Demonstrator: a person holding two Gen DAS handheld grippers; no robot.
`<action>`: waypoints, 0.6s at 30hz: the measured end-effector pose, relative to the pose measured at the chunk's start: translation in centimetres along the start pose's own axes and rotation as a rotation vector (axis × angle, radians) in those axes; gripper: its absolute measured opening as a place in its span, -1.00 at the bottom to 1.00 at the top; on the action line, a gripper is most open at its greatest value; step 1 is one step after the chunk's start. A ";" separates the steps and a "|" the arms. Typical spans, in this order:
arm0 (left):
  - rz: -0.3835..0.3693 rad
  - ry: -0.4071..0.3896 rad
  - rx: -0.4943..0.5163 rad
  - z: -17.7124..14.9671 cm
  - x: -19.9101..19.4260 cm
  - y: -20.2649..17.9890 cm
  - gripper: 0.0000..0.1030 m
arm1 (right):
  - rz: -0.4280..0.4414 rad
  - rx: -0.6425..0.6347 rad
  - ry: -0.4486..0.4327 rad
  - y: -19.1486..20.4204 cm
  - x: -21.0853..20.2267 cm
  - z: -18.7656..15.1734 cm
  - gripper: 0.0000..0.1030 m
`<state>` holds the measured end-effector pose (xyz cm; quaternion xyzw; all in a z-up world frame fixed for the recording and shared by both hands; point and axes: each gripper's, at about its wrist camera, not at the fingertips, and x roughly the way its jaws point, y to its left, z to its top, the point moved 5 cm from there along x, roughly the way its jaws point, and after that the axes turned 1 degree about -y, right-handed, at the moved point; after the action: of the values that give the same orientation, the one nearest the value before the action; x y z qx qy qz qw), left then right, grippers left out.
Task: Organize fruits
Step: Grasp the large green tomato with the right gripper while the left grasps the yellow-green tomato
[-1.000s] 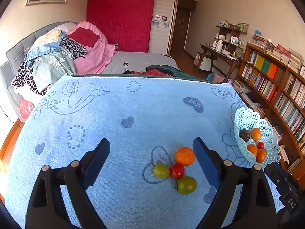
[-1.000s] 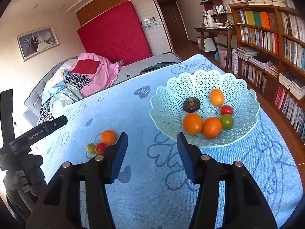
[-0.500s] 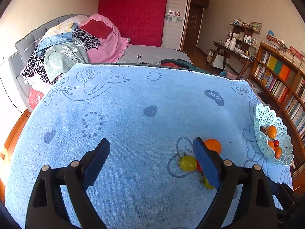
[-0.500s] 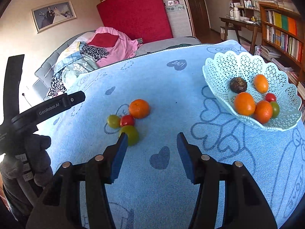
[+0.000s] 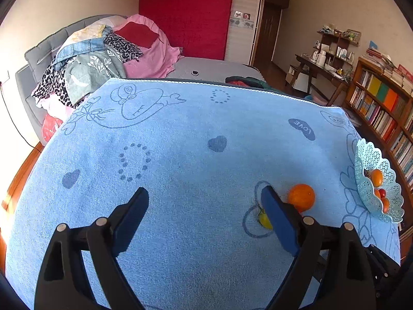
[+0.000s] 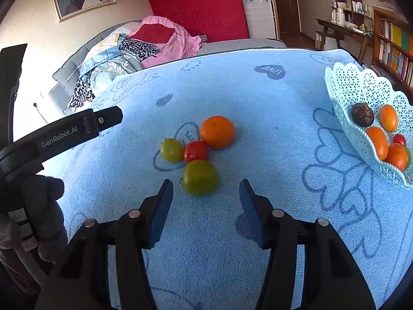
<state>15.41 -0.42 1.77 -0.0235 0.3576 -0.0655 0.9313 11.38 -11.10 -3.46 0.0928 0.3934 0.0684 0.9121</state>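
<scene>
A cluster of fruit lies on the blue towel (image 6: 271, 103): an orange (image 6: 217, 131), a red tomato (image 6: 195, 151), a small yellow-green tomato (image 6: 171, 149) and a larger green tomato (image 6: 200, 177). My right gripper (image 6: 204, 193) is open and empty, its fingertips just short of the green tomato on either side. My left gripper (image 5: 204, 204) is open and empty over bare towel; its right finger hides most of the cluster, leaving the orange (image 5: 301, 197) and a yellow-green tomato (image 5: 264, 218) showing. A pale lattice basket (image 6: 361, 87) at the right holds several fruits.
The basket (image 5: 366, 160) stands near the towel's right edge, with bookshelves (image 5: 382, 103) beyond it. A bed piled with clothes (image 5: 103, 51) lies behind the table. The left gripper's handle and gloved hand (image 6: 38, 193) fill the left side of the right wrist view.
The right gripper has swung left from the basket to the fruit cluster and come close to the green tomato. The left gripper has drifted left, so the cluster now sits behind its right finger.
</scene>
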 end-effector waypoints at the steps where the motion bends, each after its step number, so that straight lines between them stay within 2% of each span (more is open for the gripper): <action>1: 0.001 0.000 0.000 0.0 0.0 0.1 0.71 | -0.002 -0.004 0.002 0.2 0.2 0.1 0.07; 9: 0.003 0.016 -0.015 -0.3 0.6 0.5 0.71 | -0.013 -0.014 0.025 0.5 2.3 0.3 0.07; 12: -0.001 0.021 -0.013 -0.5 0.7 0.4 0.71 | -0.018 -0.009 0.033 0.3 2.9 0.3 0.01; 17: -0.004 0.027 -0.005 -0.7 0.9 0.2 0.71 | -0.013 -0.016 0.027 0.1 3.0 0.4 -0.30; 18: -0.004 0.028 -0.003 -0.8 1.0 0.1 0.71 | -0.015 -0.021 0.027 0.1 3.0 0.4 -0.30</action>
<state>15.62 -0.41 0.53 -0.0245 0.3706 -0.0672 0.9260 13.68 -10.44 -5.28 0.0794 0.4056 0.0670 0.9081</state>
